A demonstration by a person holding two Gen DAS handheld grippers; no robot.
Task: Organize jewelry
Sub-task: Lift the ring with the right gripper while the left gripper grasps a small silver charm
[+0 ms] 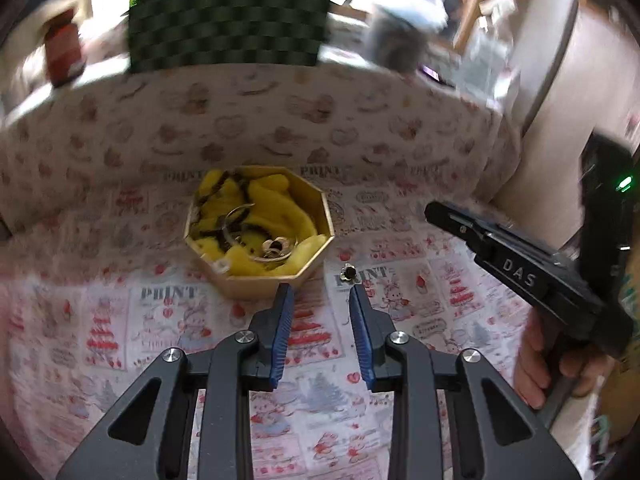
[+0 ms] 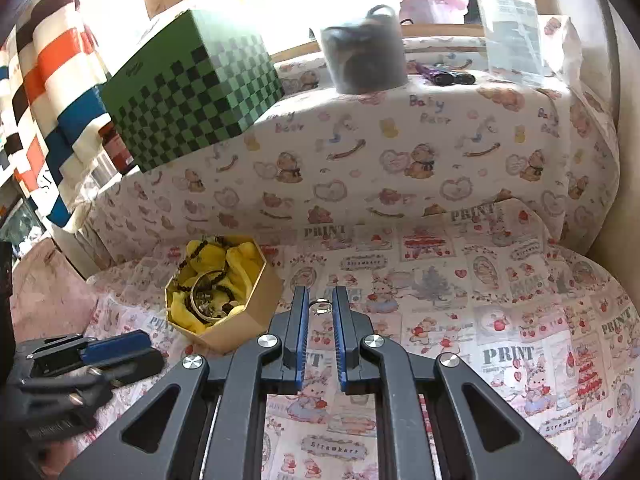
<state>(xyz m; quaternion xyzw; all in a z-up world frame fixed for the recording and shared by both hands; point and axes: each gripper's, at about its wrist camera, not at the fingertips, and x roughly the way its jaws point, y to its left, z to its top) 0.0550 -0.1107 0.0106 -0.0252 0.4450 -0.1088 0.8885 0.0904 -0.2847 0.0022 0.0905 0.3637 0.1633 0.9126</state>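
A gold octagonal box (image 1: 276,276) with yellow lining holds a bangle, dark bead strings and rings; it also shows in the right wrist view (image 2: 240,320). A small ring with a dark stone (image 1: 347,273) lies on the patterned cloth just right of the box, ahead of my left gripper (image 1: 320,292), which is open and empty. My right gripper (image 2: 320,298) is shut on a small silver ring (image 2: 321,306) held at its fingertips, to the right of the box. The right gripper's body shows at the right of the left wrist view (image 1: 520,272).
A green checkered box (image 2: 192,88), a dark jar (image 2: 362,56) and a clear bottle (image 2: 508,20) stand on the raised ledge behind. A red-lidded jar (image 1: 64,50) is at the far left. The left gripper lies low at left (image 2: 100,356).
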